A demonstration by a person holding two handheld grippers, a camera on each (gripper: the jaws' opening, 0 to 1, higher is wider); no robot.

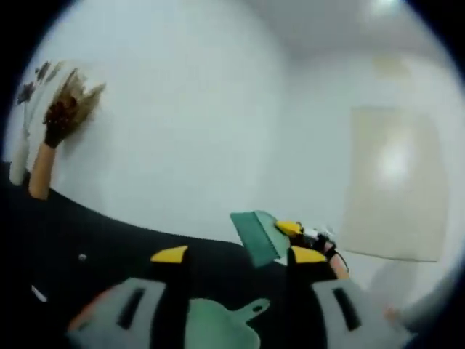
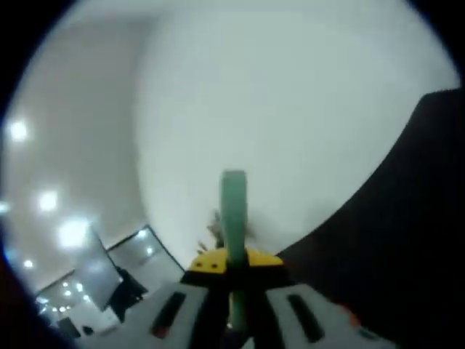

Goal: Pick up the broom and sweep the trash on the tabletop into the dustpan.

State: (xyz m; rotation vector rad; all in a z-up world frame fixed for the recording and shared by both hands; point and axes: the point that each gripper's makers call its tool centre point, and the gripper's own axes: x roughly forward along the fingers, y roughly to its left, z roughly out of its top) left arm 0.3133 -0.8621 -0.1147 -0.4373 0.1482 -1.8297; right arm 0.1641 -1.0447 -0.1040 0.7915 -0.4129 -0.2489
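In the left gripper view, my left gripper (image 1: 238, 256) hangs over the black tabletop (image 1: 87, 240) with its yellow-tipped jaws wide apart. A green dustpan (image 1: 218, 323) with a hole in its handle shows low between them; I cannot tell whether a jaw touches it. Just beyond, the green broom (image 1: 256, 236) is held in the air by my right gripper (image 1: 290, 230), which comes in from the right. In the right gripper view, the right gripper (image 2: 232, 263) is shut on the broom (image 2: 233, 211), which rises straight up from the jaws. Small pale scraps (image 1: 38, 293) lie on the table at left.
A tan vase with dried flowers (image 1: 62, 116) stands at the table's far left against the white wall. A pale panel (image 1: 396, 182) hangs on the wall at right. The table's black edge (image 2: 407, 218) fills the right side of the right gripper view.
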